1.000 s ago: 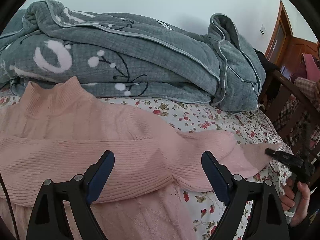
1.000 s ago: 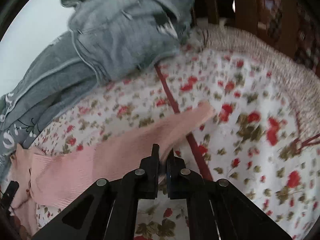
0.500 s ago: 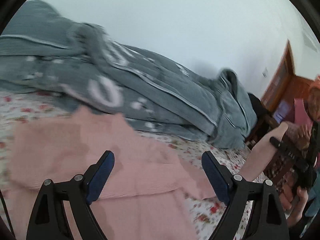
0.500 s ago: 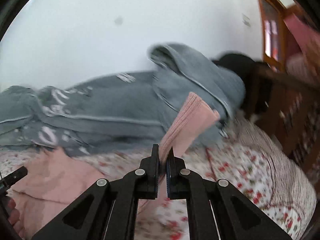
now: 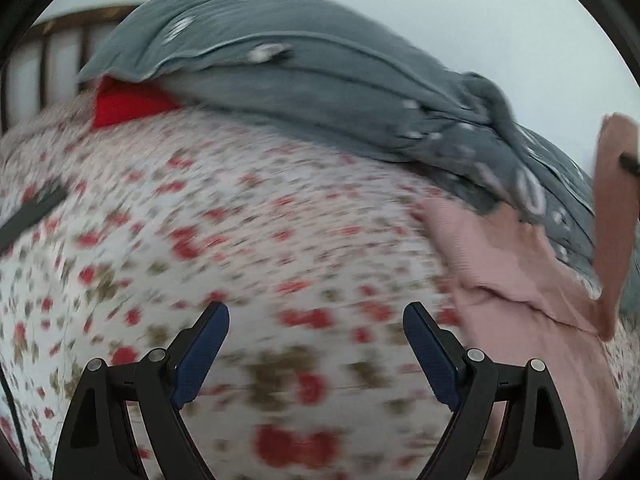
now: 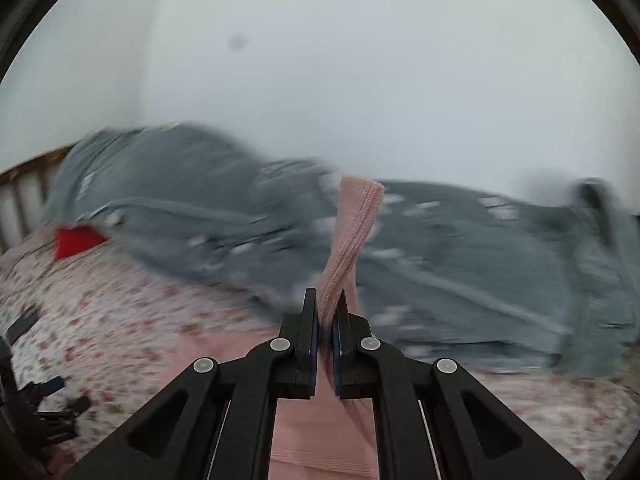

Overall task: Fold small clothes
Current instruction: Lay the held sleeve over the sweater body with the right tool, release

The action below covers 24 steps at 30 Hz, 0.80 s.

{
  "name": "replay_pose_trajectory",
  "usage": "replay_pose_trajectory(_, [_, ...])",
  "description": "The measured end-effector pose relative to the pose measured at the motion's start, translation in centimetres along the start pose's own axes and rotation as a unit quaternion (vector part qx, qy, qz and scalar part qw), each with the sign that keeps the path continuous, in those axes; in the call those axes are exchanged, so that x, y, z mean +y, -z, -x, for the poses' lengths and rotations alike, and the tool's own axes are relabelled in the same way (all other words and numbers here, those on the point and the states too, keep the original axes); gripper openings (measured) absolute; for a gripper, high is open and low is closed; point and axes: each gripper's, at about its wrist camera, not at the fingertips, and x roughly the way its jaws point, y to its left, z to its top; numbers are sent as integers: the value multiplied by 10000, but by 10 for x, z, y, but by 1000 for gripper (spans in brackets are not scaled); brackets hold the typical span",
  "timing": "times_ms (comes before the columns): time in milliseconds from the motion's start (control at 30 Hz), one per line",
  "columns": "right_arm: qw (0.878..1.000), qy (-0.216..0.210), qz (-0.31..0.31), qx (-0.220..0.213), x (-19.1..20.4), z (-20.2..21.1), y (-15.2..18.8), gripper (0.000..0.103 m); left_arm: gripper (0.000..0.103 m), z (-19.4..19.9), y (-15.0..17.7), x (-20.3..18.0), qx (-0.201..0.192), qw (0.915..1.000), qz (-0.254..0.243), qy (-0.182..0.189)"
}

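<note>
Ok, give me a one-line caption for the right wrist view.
Right gripper shut on a pink sleeve, lifted above the floral bedsheet before a grey quilt.

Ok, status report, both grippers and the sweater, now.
Left gripper open, empty over floral bedspread. Right gripper shut on pink sweater sleeve, lifted. Grey quilt bunched behind.

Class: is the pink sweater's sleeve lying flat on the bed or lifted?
Lifted. The right claw is shut on the sleeve, whose cuff stands above the floral bedsheet.
</note>
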Motion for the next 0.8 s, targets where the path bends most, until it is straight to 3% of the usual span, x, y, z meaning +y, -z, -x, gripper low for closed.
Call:
replay_pose_trajectory(100, [9972, -443, 235, 558, 61, -61, 38, 6, 88, -6, 1, 21, 93, 9982, 418, 418])
replay_pose_trajectory(167, [9929, -459, 489, 981, 92, -99, 67, 6, 88, -7, 4, 25, 48, 9981, 324, 529])
replay_pose_trajectory(333, [9869, -528, 882, 1242, 127, -130, 99, 11, 88, -8, 6, 24, 45, 9970, 190, 751])
replay_pose_trajectory(367, [9837, -679, 911, 1392, 131, -134, 103, 22, 88, -8, 7, 20, 60, 9970, 188, 753])
replay_pose_trajectory(400, [9802, -810, 900, 1565, 132, -138, 106, 45, 88, -9, 6, 22, 56, 9969, 201, 764])
replay_pose_trajectory(467, [9745, -1098, 755, 1805, 126, -135, 108, 60, 88, -9, 9, 11, 54, 9969, 201, 755])
replay_pose_trajectory(567, [9712, -1538, 624, 1708, 116, -112, 102, 60, 88, -8, 8, 10, 43, 9968, 199, 772])
replay_pose_trajectory(667, [9800, -1558, 348, 1187, 109, -92, 86, 65, 88, -10, 7, 10, 49, 9966, 190, 805])
replay_pose_trajectory(733, [9801, -1595, 415, 1111, 114, -97, 80, 66, 88, -9, 7, 11, 25, 9962, 206, 840])
replay_pose_trajectory(800, [9809, -1347, 753, 1181, 126, -118, 79, 66, 88, -9, 7, 13, 22, 9959, 229, 871])
